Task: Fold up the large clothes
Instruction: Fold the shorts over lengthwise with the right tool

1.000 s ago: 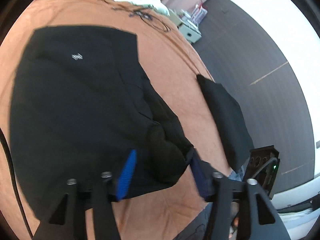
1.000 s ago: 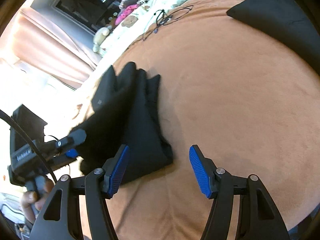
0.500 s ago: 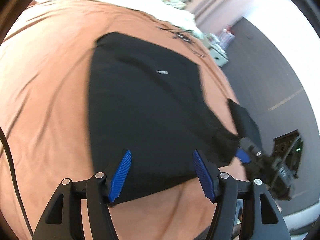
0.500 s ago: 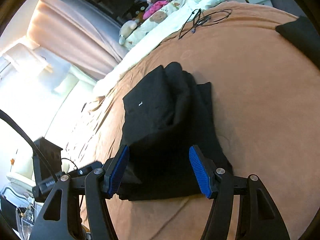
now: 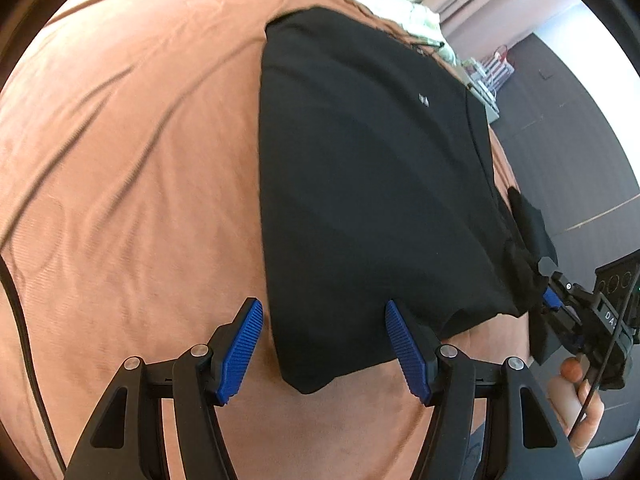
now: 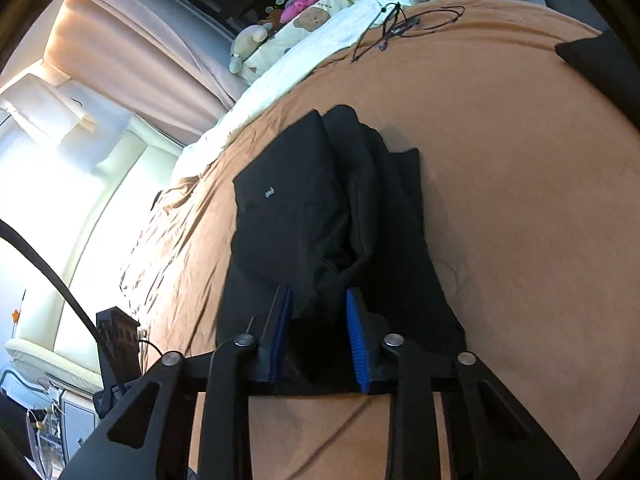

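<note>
Your right tongs (image 6: 316, 336) have just squeezed in and now pinch the near edge of the black garment (image 5: 368, 168), which lies on the brown bed cover (image 5: 132, 168). Half a second ago they stood wide over it. Your left tongs (image 5: 324, 348) stay apart, and the garment's near corner now sits between them, not pinched. A second black folded piece (image 6: 604, 64) lies well apart at the far right. Black cables (image 6: 404, 28) lie near the white bedding (image 6: 332, 28).
</note>
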`<action>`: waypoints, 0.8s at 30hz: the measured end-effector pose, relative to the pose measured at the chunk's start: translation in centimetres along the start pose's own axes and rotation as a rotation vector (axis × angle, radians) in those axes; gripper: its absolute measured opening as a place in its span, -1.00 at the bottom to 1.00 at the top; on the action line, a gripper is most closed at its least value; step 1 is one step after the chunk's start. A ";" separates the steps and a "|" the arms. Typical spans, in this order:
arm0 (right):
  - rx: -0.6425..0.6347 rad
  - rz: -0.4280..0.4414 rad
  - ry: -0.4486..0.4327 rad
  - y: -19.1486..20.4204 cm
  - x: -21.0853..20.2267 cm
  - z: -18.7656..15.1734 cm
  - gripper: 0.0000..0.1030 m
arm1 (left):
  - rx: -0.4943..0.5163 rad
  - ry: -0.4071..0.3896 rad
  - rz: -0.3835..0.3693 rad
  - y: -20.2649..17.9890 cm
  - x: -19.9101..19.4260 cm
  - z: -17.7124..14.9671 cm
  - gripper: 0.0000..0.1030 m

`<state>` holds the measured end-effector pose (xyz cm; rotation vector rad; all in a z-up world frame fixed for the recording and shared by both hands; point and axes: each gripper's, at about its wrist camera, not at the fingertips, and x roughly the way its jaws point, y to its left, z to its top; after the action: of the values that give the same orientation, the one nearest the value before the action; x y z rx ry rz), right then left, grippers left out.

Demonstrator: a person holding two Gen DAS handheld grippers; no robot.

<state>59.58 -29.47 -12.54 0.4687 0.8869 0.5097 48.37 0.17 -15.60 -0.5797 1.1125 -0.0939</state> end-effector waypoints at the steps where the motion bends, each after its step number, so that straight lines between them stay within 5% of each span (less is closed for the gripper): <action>1: 0.003 -0.007 0.004 0.2 -0.1 0.0 -0.56 | 0.004 0.003 0.002 -0.4 0.5 0.3 0.23; 6: -0.016 0.030 0.001 1.6 -1.7 0.8 -0.50 | 0.027 0.001 0.032 -1.2 0.7 0.5 0.20; 9: -0.053 0.017 -0.027 2.6 -2.1 1.1 0.65 | 0.028 0.006 0.032 -1.8 0.9 0.9 0.20; 16: 0.002 -0.029 0.021 2.1 0.6 0.8 0.65 | 0.030 -0.006 0.018 -0.9 -0.1 0.7 0.12; 17: 0.004 -0.028 0.023 2.2 0.8 0.8 0.62 | 0.037 -0.013 0.019 -0.9 -0.4 0.8 0.12; 18: 0.004 -0.031 0.028 2.6 1.2 1.1 0.30 | 0.041 -0.016 0.018 -0.8 -0.5 0.6 0.12; 19: 0.005 -0.038 0.043 2.6 1.5 1.3 -0.22 | 0.041 -0.019 0.016 -0.7 -0.8 0.6 0.12; 20: 0.010 -0.046 0.052 2.5 1.6 1.4 -0.42 | 0.041 -0.021 0.015 -0.8 -0.9 0.7 0.12; 22: 0.020 -0.036 0.041 2.4 1.2 1.6 -0.70 | 0.042 -0.023 0.017 -0.8 -1.0 1.0 0.12; 24: 0.027 -0.016 0.018 1.9 0.3 1.5 -0.78 | 0.046 -0.023 0.020 -0.8 -1.2 1.3 0.12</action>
<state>60.53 -28.08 -10.79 0.4822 0.9155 0.4889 49.14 0.40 -13.81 -0.5277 1.0912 -0.0950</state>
